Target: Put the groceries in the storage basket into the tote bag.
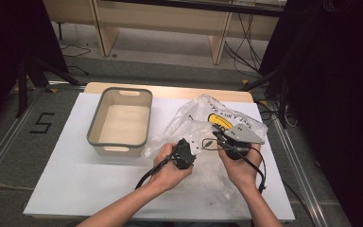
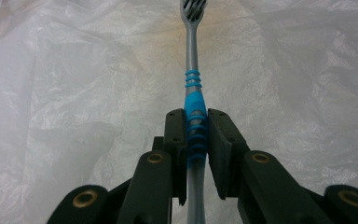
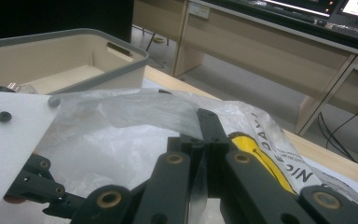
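Observation:
A grey toothbrush (image 2: 192, 56) with a blue ribbed grip stands between the jaws of my left gripper (image 2: 196, 116), which is shut on that grip; its bristled head points away, against crinkled clear film. In the high view the left gripper (image 1: 190, 149) is pushed into the near side of a clear plastic bag (image 1: 203, 113) with a yellow face and black lettering. My right gripper (image 1: 216, 137), under its grey plate, sits just right of it. In the right gripper view, the right gripper (image 3: 207, 126) is shut on a fold of the plastic bag (image 3: 121, 135).
A beige bin with a grey rim (image 1: 118, 143) stands left of the bag on the white table (image 1: 75, 179); the bin's rim (image 3: 74, 33) is also in the right gripper view. Wooden desks and cables lie beyond the far edge.

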The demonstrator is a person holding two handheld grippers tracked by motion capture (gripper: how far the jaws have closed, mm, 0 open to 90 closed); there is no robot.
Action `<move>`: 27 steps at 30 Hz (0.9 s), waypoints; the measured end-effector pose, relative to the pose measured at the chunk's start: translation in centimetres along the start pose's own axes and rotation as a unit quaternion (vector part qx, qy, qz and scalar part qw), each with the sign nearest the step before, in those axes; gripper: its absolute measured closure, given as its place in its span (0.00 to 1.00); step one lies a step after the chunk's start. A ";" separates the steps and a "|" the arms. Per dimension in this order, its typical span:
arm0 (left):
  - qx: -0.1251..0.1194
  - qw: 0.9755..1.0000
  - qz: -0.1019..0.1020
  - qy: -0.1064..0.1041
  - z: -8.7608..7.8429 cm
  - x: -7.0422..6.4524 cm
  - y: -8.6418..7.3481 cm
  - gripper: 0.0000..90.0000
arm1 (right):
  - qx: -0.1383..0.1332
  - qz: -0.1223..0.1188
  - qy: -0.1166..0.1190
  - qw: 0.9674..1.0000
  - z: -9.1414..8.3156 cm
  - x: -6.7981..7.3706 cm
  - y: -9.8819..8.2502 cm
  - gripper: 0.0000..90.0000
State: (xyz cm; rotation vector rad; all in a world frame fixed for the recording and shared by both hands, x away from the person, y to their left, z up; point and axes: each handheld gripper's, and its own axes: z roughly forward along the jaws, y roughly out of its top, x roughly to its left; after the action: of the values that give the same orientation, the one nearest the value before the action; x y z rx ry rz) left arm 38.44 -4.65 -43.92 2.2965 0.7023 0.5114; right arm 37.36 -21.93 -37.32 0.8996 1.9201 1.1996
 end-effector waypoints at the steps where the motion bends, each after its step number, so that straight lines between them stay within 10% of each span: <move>1: -0.002 1.000 0.001 0.001 0.1 -0.1 0.0 0.86 | 0.000 0.000 0.000 1.000 0.0 0.0 0.0 1.00; 27: -0.035 0.998 0.039 0.017 1.3 -0.2 0.6 0.86 | -0.002 0.000 -0.001 1.000 0.0 -0.1 0.0 1.00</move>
State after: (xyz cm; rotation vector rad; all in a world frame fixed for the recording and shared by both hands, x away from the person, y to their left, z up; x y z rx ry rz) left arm 39.16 -5.83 -44.43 2.2605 0.6024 0.6032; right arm 37.37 -22.00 -37.27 0.8994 1.9152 1.2018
